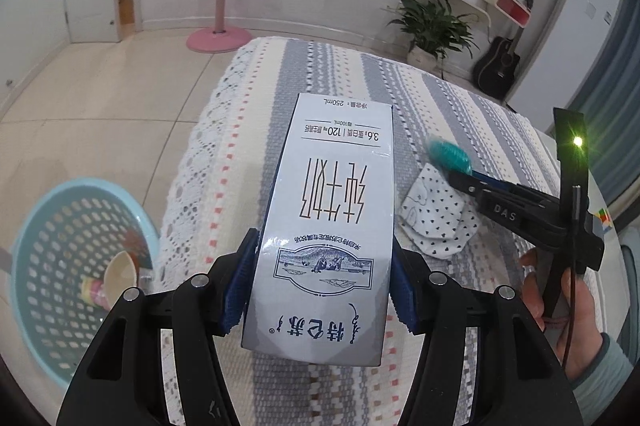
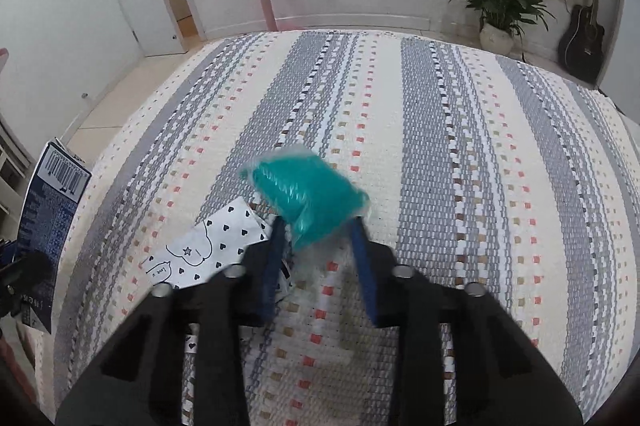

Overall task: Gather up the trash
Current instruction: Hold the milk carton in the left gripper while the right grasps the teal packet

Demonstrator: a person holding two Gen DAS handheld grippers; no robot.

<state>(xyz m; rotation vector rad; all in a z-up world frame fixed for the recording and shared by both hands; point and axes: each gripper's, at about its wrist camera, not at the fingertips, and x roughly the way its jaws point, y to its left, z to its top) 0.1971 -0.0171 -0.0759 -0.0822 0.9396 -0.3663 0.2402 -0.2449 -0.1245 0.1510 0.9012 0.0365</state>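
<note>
Both grippers loaded: carton left, teal wrapper right.

Left wrist view: left gripper (image 1: 320,266) jaws clamped on the sides of a white milk carton (image 1: 332,222), centre frame, held above the striped tabletop (image 1: 460,98). Blue basket (image 1: 76,266) on the floor at lower left, with a cup (image 1: 116,274) inside. Heart-print paper (image 1: 436,218) lies on the cloth right of centre; right gripper (image 1: 452,166) just above it at mid right. Right wrist view: right gripper (image 2: 320,222) jaws closed on a crumpled teal wrapper (image 2: 304,194), centre frame, blurred. Paper (image 2: 208,246) flat just left of the jaws. Carton (image 2: 48,226) at left edge.
</note>
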